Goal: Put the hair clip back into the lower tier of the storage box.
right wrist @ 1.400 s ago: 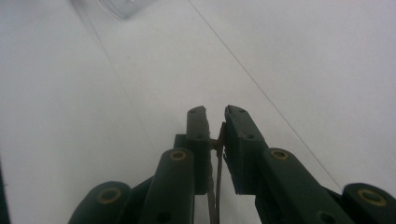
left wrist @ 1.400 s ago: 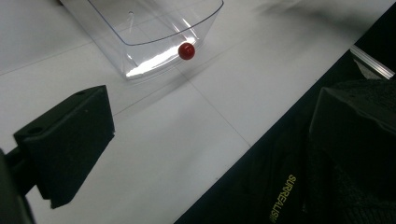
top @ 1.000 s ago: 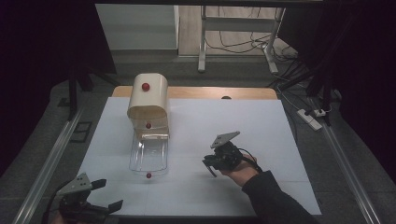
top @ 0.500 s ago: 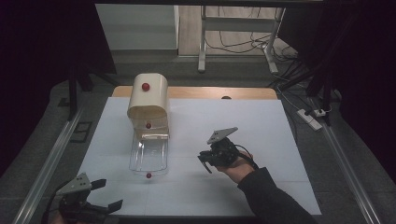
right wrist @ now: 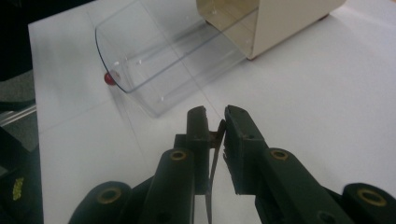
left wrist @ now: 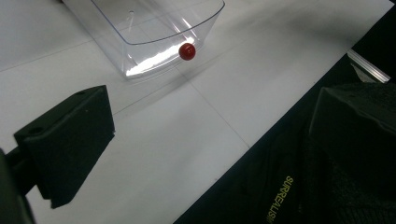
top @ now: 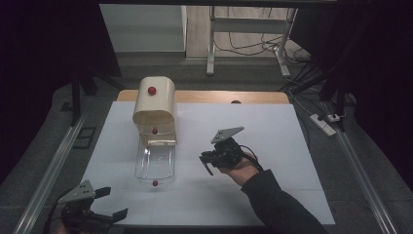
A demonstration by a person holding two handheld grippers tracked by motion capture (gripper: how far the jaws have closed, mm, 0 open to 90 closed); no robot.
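Note:
A cream box point(top: 155, 100) with a red knob point(top: 152, 90) on top stands at the back left of the white table point(top: 272, 146). A clear plastic drawer point(top: 157, 163) is pulled out of it toward me, with a red knob point(top: 155, 183) on its front. My right gripper point(top: 209, 165) hovers just right of the drawer, jaws pointing at it. In the right gripper view it point(right wrist: 215, 116) is shut, with only a thin sliver in the gap. My left gripper point(top: 114, 202) rests at the table's front left corner, open and holding nothing, short of the drawer's knob point(left wrist: 187, 51).
A dark sleeve point(top: 277, 204) reaches in from the bottom right. Metal rails point(top: 48, 170) run along both sides of the table. A power strip point(top: 325, 122) and cables lie on the floor at the right. A wooden strip point(top: 214, 96) edges the table's far side.
My right gripper has drifted left toward the clear drawer and risen slightly, still shut. The left gripper, box and drawer have not moved.

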